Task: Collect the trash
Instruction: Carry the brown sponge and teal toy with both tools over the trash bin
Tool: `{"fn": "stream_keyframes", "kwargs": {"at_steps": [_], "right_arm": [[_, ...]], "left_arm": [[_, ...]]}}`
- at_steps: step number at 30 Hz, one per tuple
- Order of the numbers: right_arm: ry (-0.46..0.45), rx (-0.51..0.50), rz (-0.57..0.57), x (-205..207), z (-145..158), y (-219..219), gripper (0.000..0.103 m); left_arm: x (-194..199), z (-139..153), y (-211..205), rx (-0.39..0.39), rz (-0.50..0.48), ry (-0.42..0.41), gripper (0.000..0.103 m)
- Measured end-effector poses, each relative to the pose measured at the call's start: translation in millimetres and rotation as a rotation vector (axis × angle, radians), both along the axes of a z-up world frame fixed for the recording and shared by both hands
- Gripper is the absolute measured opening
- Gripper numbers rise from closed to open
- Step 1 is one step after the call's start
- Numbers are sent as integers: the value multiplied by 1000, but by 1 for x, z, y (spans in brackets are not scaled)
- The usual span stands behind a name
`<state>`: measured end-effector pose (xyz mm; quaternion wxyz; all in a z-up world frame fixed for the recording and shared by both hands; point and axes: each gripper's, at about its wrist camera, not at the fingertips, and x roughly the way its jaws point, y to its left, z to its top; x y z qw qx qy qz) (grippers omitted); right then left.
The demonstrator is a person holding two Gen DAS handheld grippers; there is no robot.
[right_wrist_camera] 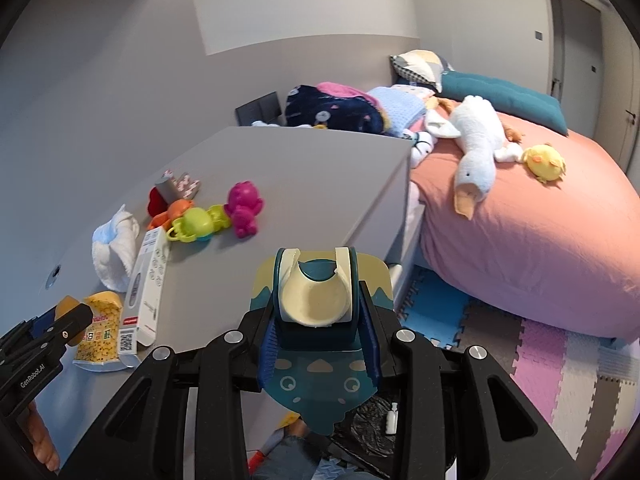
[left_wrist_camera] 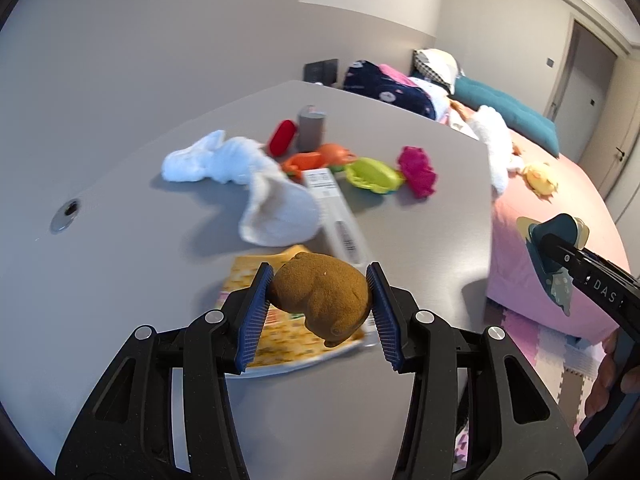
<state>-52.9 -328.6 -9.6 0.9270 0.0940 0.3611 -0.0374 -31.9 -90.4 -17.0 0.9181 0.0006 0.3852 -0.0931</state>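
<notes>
- Bedroom setup: grey table against a grey wall, with a bed under a pink cover right beside it and foam puzzle mats on the floor.
- Left gripper is clamped on a brown fuzzy lump, blue pads pressing it from both sides. It's held up in the air above the near part of the table.
- Right under that lump is a yellow snack packet lying flat, and next to the packet a long white box with a barcode on it.
- Right gripper is clenched on a teal and cream plastic holder, some sort of wall-mount thing with a cup-shaped cradle on a cartoon backplate. It's held off the table's near corner, over the floor.
- Below the right gripper you can make out a black bag on the floor with a small white bottle on it; can't tell much more, it's mostly hidden.
- Still on the table: two crumpled white cloths, touching each other, the closer one just beside the white box.
- Further back there's a bunch of toys: a red one, a grey cylinder, an orange one, a lime green one and a magenta one, all huddled close together.
- On the bed: a white stuffed goose, a yellow chick plush, plus pillows and folded blankets at the head end.
- Fingers of the person show at the bottom edge of both views.
</notes>
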Motion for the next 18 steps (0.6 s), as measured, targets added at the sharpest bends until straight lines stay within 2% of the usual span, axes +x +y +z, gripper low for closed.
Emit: {"fn": "stream_keyframes", "kwargs": {"at_steps": [18], "right_arm": [[-9, -4, -117, -28, 2, -54, 36]], "left_arm": [[1, 0, -81, 0, -169, 16, 47]]}}
